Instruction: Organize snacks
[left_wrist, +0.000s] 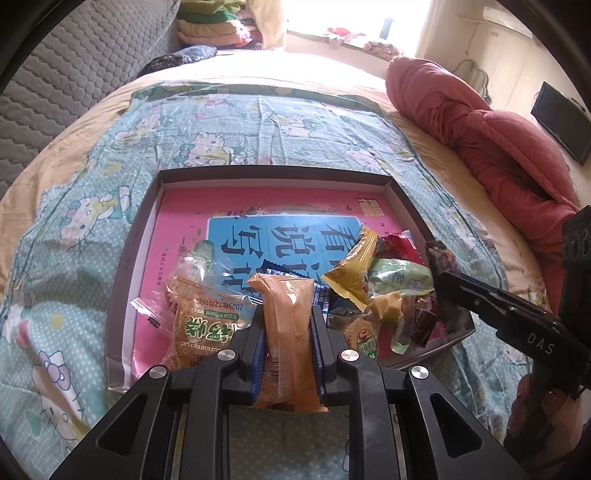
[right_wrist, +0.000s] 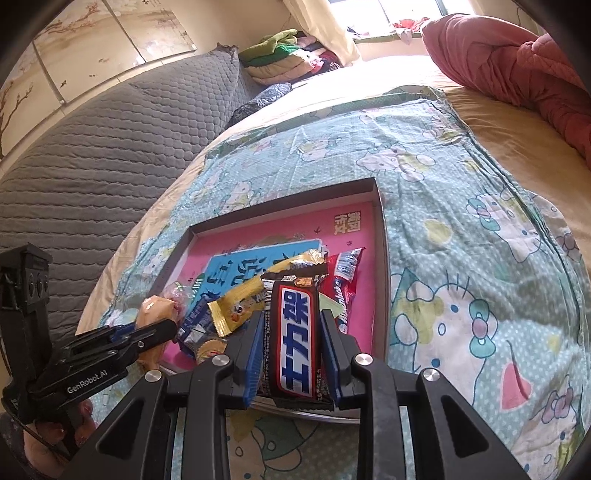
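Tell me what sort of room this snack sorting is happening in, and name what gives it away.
Most likely a bedroom. The tray of snacks sits on a bed spread with a cartoon-cat sheet; a rolled red quilt lies beside it, and folded bedding is stacked near the bright window.
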